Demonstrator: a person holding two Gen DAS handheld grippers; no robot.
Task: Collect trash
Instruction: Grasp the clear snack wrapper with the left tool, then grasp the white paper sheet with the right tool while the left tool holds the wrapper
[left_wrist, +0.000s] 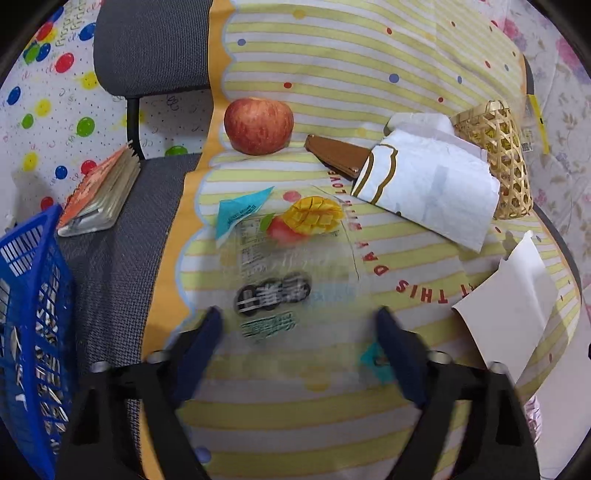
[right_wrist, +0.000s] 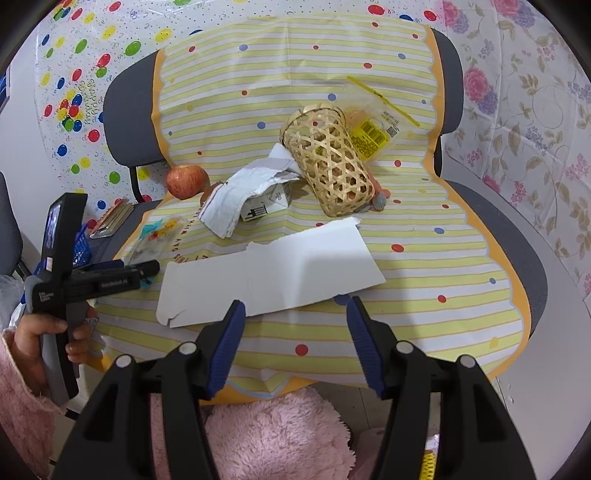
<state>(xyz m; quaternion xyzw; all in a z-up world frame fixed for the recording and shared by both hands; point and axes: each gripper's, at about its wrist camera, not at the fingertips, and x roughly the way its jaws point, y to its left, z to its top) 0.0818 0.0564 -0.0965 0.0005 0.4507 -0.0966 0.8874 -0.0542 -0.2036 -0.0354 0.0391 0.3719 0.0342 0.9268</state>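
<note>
Item in hand: clear printed plastic mango wrapper (left_wrist: 291, 266), frame centre, flat on the striped cloth (left_wrist: 332, 55). Our left tool (left_wrist: 299, 325) straddles it, jaws apart; right tool (right_wrist: 295, 321) likewise apart, empty. Next, we judge: lower, pinch, carry to the blue slatted basket (left_wrist: 33, 325), lower left.

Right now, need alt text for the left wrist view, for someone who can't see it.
The open left gripper hovers over a clear mango snack wrapper lying on a yellow-striped cloth. Beyond it lie an apple, crumpled white paper and a woven basket on its side; a blue crate stands at left.
</note>
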